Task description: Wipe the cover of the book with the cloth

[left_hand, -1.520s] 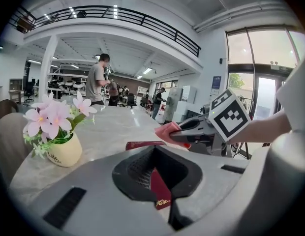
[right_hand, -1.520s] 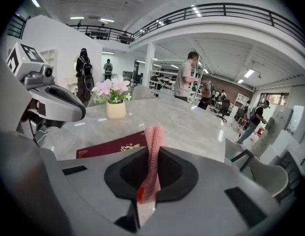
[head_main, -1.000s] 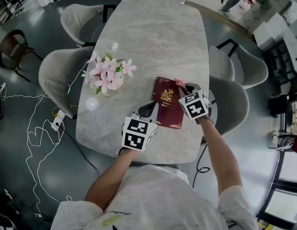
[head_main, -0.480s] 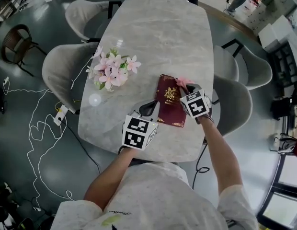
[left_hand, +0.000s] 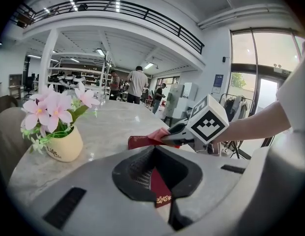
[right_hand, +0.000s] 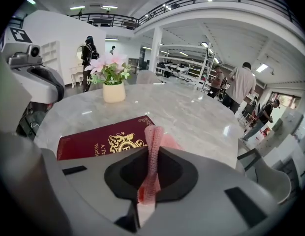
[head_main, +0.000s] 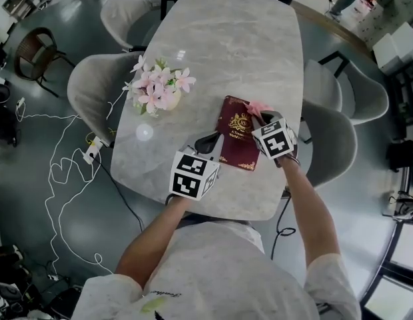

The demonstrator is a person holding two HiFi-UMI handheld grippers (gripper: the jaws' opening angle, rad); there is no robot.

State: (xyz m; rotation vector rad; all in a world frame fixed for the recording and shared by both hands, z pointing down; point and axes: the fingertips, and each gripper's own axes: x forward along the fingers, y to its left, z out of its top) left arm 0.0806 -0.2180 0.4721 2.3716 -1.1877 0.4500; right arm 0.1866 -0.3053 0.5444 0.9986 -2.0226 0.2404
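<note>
A dark red book point(head_main: 237, 133) with gold print lies flat on the marble table point(head_main: 220, 52), near its front edge. In the head view my left gripper point(head_main: 212, 141) sits at the book's left edge. The left gripper view shows it shut on the book's point(left_hand: 157, 187) gold-trimmed corner. My right gripper point(head_main: 262, 116) is over the book's far right corner, shut on a pink cloth point(head_main: 257, 107). In the right gripper view the cloth point(right_hand: 152, 149) stands pinched between the jaws and its free end drapes onto the book's cover point(right_hand: 101, 141).
A cream pot of pink flowers point(head_main: 158, 91) stands on the table left of the book. Grey chairs point(head_main: 93, 85) point(head_main: 330, 139) flank the table. White cables point(head_main: 60, 172) trail over the floor at left. People stand in the hall beyond.
The head camera has shifted, so the table sits a little higher and further right in view. Both grippers keep their holds and their places at the book.
</note>
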